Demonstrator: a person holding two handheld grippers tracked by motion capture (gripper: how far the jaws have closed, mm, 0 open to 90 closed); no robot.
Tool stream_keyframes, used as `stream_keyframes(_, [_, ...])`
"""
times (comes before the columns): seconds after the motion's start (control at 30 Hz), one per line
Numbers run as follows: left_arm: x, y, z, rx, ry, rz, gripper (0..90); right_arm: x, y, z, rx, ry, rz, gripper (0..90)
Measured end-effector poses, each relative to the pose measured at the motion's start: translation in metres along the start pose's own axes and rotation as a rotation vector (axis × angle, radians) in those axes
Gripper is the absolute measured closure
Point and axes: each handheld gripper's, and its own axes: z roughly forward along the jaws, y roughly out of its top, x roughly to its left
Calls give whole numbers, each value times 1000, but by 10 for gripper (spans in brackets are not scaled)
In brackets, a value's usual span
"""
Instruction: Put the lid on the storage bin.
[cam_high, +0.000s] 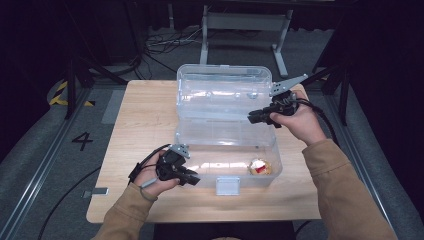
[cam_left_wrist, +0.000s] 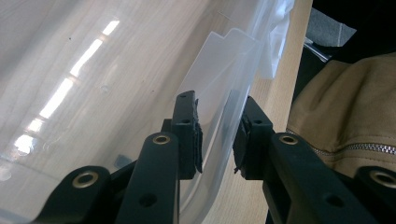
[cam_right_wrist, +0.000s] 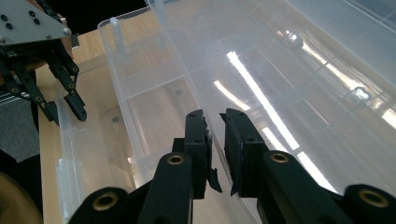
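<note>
Left gripper (cam_left_wrist: 217, 140) clamps the clear box's (cam_high: 227, 130) near wall; right gripper (cam_right_wrist: 215, 140) pinches the inner tray's (cam_right_wrist: 187, 88) rim, though contact is hard to judge through transparent plastic.

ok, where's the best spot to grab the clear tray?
Grip the tray by its thin upright rim at the right end, coming in from the right with one of the fingers inside the wall and one outside. The flat floor offers nothing to pinch, and that end sits raised above the box. The right gripper already straddles this rim.
</note>
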Motion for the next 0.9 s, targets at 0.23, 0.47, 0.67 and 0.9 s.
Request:
stream_keyframes(0.23, [0, 0, 0, 0, -2, -1, 731, 5, -3, -3, -1, 9, -7, 801])
stream_keyframes(0.47, [0, 0, 0, 0, -2, -1, 731, 12, -6, -5, -1, 17, -15, 805])
stream_keyframes(0.67, [0, 0, 0, 0, -2, -1, 731, 15, -8, -7, -1, 21, -19, 807])
stream_keyframes(0.9, [0, 0, 0, -1, -1, 0, 731, 19, -12, -9, -2, 26, -27, 809])
